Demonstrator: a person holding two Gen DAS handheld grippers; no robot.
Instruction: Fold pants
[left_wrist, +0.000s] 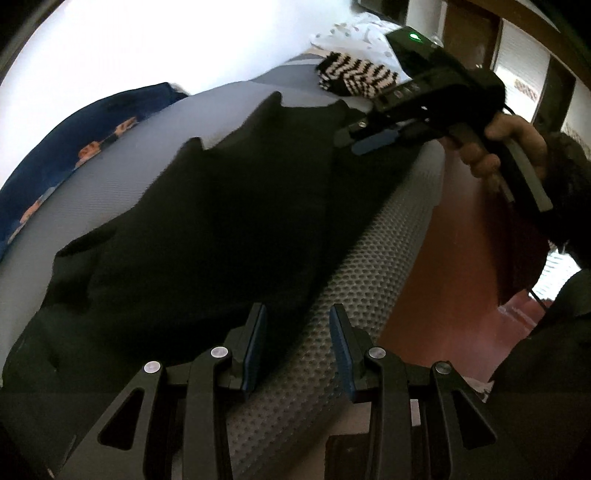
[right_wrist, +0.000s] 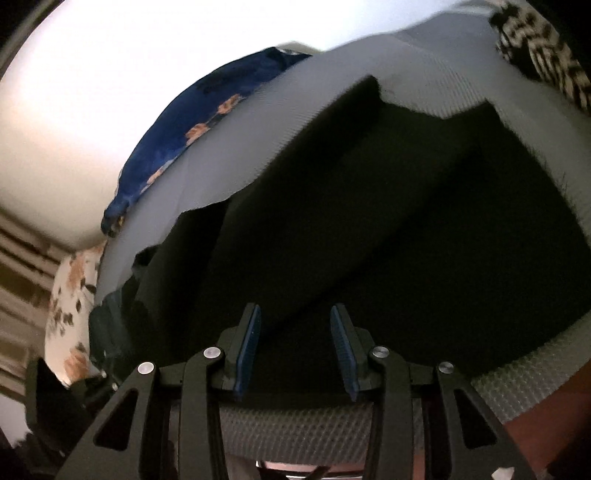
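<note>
Grippers hang apart-fingered and empty: left gripper (left_wrist: 297, 347) at the mattress (left_wrist: 155, 162) edge, right gripper (right_wrist: 295, 347) over the black pants (left_wrist: 207, 221). Striped cloth (left_wrist: 354, 75), possibly socks, lies beyond.

So the pants (left_wrist: 207, 229) are spread on the mattress (left_wrist: 122, 177), running from my 7 o'clock up toward 1 in the left wrist view. My left gripper (left_wrist: 297, 347) sits at 6, right over the mattress edge. My right gripper (left_wrist: 364, 138) is up at 2, at the pants' far end. A striped garment (left_wrist: 354, 75) lies behind it at 1, and a pillow (left_wrist: 55, 147) at 10.
</note>
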